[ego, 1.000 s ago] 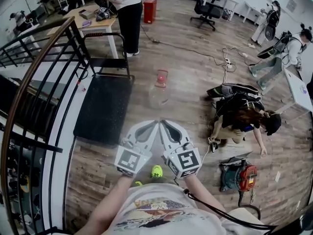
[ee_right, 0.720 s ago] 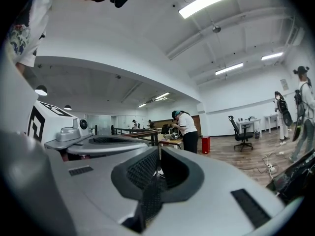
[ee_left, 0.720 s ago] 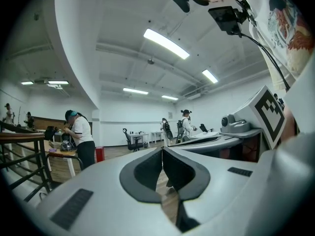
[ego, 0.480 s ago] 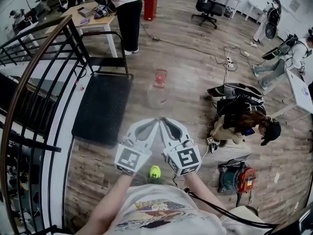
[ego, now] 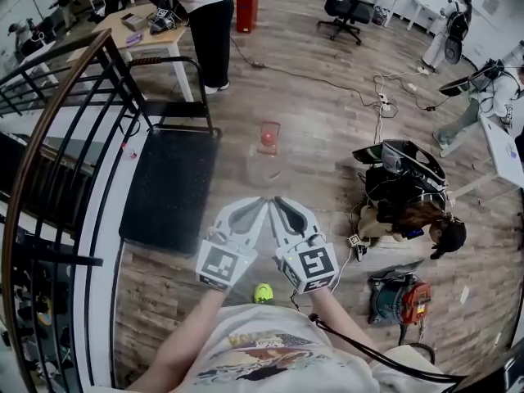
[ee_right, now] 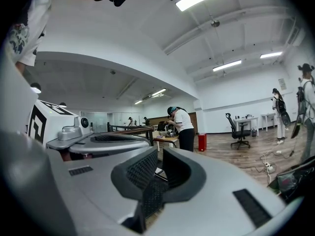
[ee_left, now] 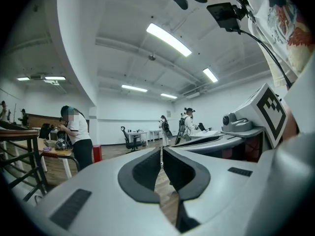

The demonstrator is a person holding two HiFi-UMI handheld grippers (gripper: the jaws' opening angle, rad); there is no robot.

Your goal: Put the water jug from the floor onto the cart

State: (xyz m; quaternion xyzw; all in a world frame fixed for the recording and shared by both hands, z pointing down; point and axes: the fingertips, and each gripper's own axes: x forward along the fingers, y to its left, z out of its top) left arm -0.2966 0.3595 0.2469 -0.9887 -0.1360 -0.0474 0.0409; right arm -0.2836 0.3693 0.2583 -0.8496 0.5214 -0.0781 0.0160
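Observation:
The water jug [ego: 265,152], clear with a red cap, stands upright on the wooden floor ahead of me. To its left lies the cart [ego: 168,185], a black flat platform with a black tube handle [ego: 175,65] at its far end. My left gripper [ego: 259,206] and right gripper [ego: 277,205] are held side by side, tips almost meeting, short of the jug and not touching it. In the gripper views the left gripper [ee_left: 161,154] and the right gripper [ee_right: 158,156] are both shut with nothing between their pads. Neither gripper view shows the jug.
A black railing [ego: 57,137] runs along the left. A person [ego: 409,219] crouches on the floor at the right beside a black bag [ego: 401,164] and a red-and-grey machine [ego: 403,295]. Cables [ego: 372,98] trail across the floor. Another person [ego: 205,15] stands at a desk behind the cart.
Both grippers have moved a little forward towards the jug, still shut and side by side. The crouching person at the right has shifted lower in the view.

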